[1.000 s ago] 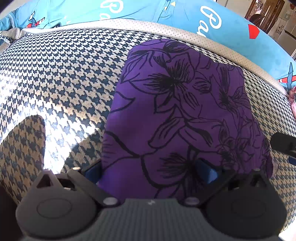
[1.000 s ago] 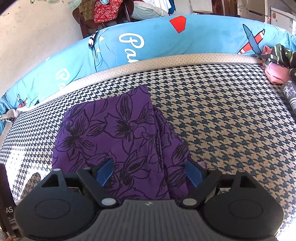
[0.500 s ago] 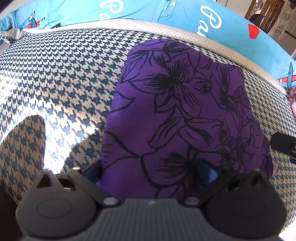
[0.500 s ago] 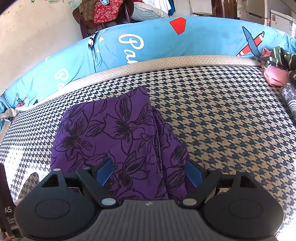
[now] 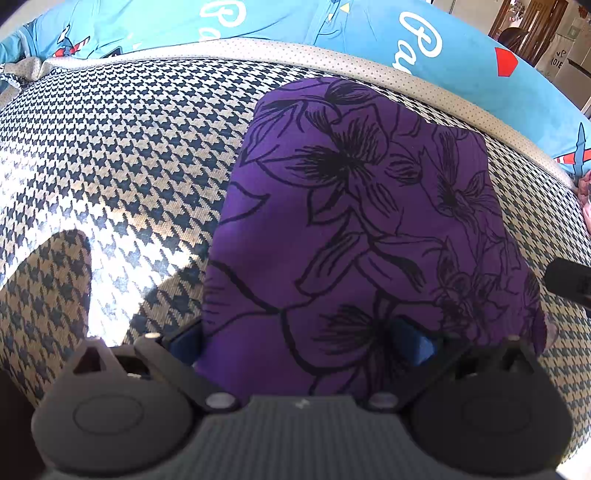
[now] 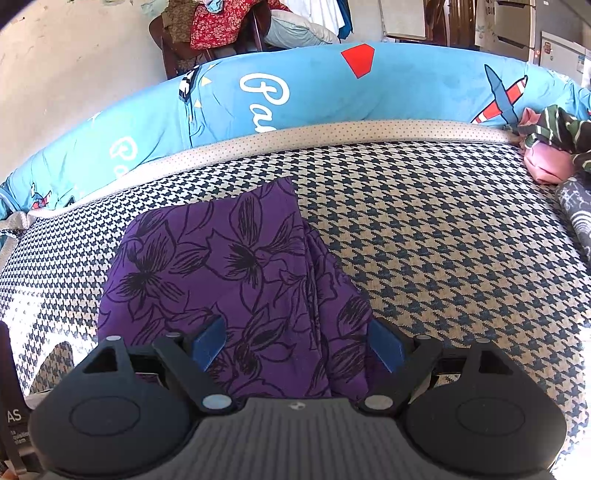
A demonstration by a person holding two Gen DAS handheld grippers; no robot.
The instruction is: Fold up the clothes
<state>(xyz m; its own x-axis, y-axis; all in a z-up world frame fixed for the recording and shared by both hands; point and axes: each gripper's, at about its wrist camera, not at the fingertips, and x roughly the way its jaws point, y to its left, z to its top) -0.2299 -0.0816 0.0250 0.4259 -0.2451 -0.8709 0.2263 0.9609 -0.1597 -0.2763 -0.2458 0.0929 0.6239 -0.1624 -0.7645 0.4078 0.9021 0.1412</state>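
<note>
In the left wrist view the left gripper [image 5: 297, 341] sits at the bottom of the frame with its jaws spread wide, released; the two blue pads [image 5: 410, 341] stand well apart, one at the lower left and one at the lower right of centre. Between them lies the near edge of the purple floral cloth [image 5: 354, 221], folded into a rough rectangle that runs from the bottom centre up toward the upper right. The left pad is just beside the cloth's left edge and the right pad is over the cloth; whether either pad presses on the fabric cannot be told. The cloth rests flat on the houndstooth mattress [image 5: 122, 147], with a blue printed bolster [image 5: 295, 22] along the top of the frame. A dark tip of the other tool [image 5: 569, 282] pokes in at the right edge.

In the right wrist view the right gripper [image 6: 297, 345] is likewise wide open, gripping nothing, its blue fingers [image 6: 208, 341] poised over the near part of the same cloth [image 6: 221, 266], which fills the lower left centre. A narrower folded layer [image 6: 332, 280] shows along its right side. At the right edge lie pink and striped garments [image 6: 554, 147]
</note>
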